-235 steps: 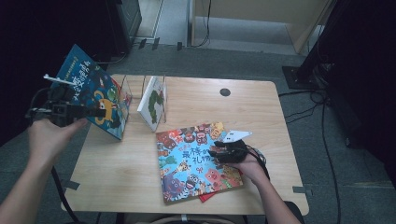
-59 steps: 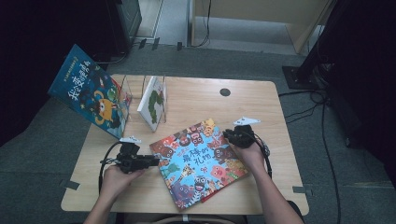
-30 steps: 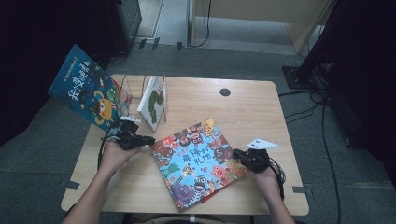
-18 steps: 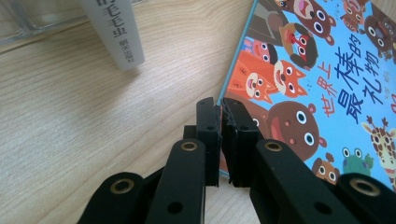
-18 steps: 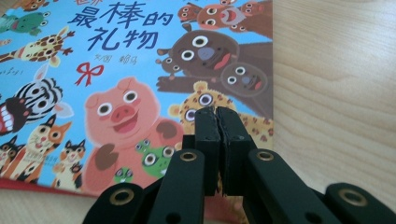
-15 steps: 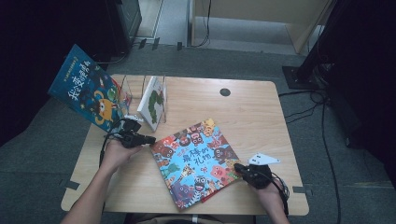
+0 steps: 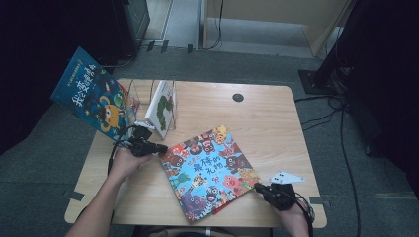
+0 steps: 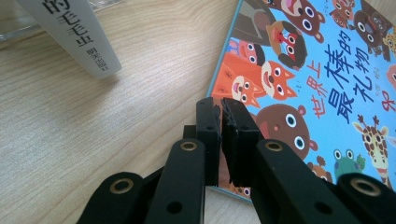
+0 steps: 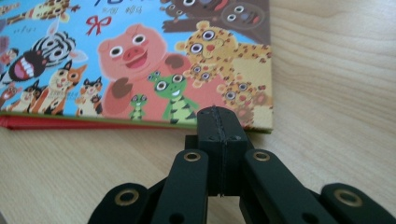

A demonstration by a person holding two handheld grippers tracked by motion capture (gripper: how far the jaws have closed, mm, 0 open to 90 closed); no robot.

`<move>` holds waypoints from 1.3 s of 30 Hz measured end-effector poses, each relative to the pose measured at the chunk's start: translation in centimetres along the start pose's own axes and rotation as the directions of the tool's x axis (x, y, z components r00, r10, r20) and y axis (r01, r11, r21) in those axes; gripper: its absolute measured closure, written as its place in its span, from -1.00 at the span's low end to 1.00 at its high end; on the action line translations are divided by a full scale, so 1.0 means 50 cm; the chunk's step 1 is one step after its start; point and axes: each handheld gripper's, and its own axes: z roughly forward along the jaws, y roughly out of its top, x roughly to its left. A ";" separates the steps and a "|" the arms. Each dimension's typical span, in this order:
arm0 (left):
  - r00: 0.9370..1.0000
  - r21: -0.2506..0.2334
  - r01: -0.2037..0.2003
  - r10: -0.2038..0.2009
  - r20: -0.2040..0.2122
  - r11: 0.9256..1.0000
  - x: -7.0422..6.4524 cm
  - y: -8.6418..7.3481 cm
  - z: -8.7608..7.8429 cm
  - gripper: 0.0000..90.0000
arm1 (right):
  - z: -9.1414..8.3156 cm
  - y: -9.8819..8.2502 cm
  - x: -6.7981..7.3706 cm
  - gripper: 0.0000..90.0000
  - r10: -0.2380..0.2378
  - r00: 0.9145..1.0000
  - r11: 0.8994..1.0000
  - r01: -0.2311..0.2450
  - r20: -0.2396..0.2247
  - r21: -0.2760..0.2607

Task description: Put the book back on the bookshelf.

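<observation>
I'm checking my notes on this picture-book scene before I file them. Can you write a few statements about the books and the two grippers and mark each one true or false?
1. The animal picture book lies flat on the wooden table. True.
2. The left gripper has its jaws wide open. False: they are shut, tips at the book's left corner.
3. The right gripper has lifted the book's corner off the table. False: its jaws are shut, at the book's right-hand corner, and the book lies flat.
4. A red book lies under the animal picture book. True: its red edge shows beneath it in the right gripper view.
5. A white book stands upright in the clear stand at the table's left. True.
</observation>
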 end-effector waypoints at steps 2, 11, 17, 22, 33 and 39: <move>1.000 -0.001 0.001 -0.001 0.006 1.000 0.001 0.000 0.000 0.91 | 0.002 0.001 0.000 1.00 -0.012 1.000 1.000 0.012 -0.004 0.000; 1.000 -0.012 0.015 -0.015 -0.006 1.000 0.009 -0.004 -0.006 0.89 | 0.003 0.001 -0.003 1.00 -0.011 1.000 1.000 0.011 -0.010 -0.001; 1.000 -0.004 0.017 -0.017 -0.012 1.000 0.012 -0.004 -0.002 0.87 | 0.003 0.002 -0.007 1.00 0.000 1.000 1.000 0.000 -0.015 -0.001; 1.000 0.004 0.022 -0.022 -0.008 1.000 0.012 -0.005 -0.002 0.86 | 0.005 0.003 -0.011 1.00 0.010 1.000 1.000 -0.010 -0.009 -0.007; 1.000 0.032 0.013 -0.013 0.004 0.999 -0.011 -0.030 -0.011 0.85 | 0.017 0.023 -0.043 1.00 0.040 0.999 0.999 -0.040 0.025 -0.012; 1.000 0.037 0.021 -0.022 0.021 0.999 -0.022 -0.044 -0.014 0.84 | 0.027 0.038 -0.065 1.00 0.055 0.998 0.998 -0.055 0.034 -0.017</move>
